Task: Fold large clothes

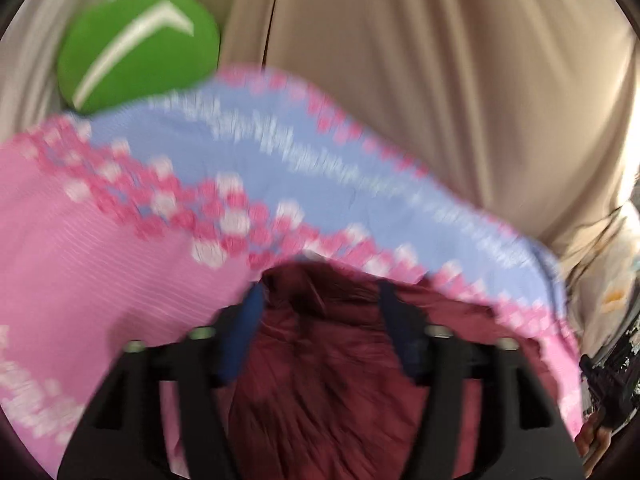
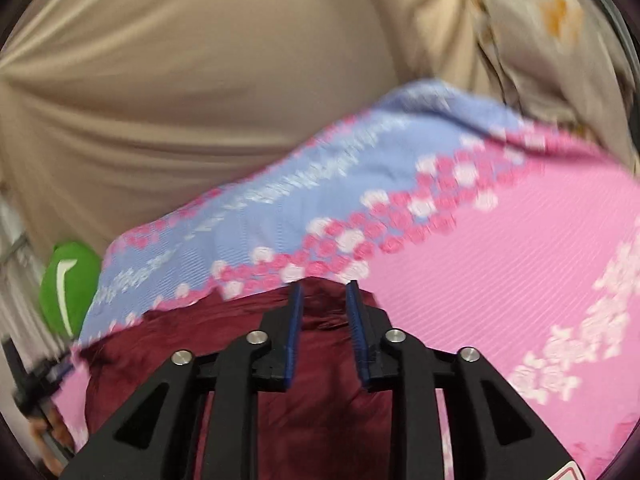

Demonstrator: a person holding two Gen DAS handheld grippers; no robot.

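A dark maroon garment [image 1: 328, 380] lies on a pink and blue patterned cover [image 1: 120, 260]. In the left wrist view, my left gripper [image 1: 320, 292] hovers over the garment's far edge with its blue pads spread wide apart, open. In the right wrist view, the same maroon garment [image 2: 320, 420] lies under my right gripper [image 2: 322, 284], whose blue pads are apart with cloth bunched between them near the garment's far edge. Both views are motion-blurred.
A green cushion with a white mark [image 1: 136, 48] sits beyond the cover, also in the right wrist view [image 2: 68, 280]. Beige sheet [image 1: 440, 80] covers the surface behind. A floral fabric [image 2: 552, 20] lies at the far right.
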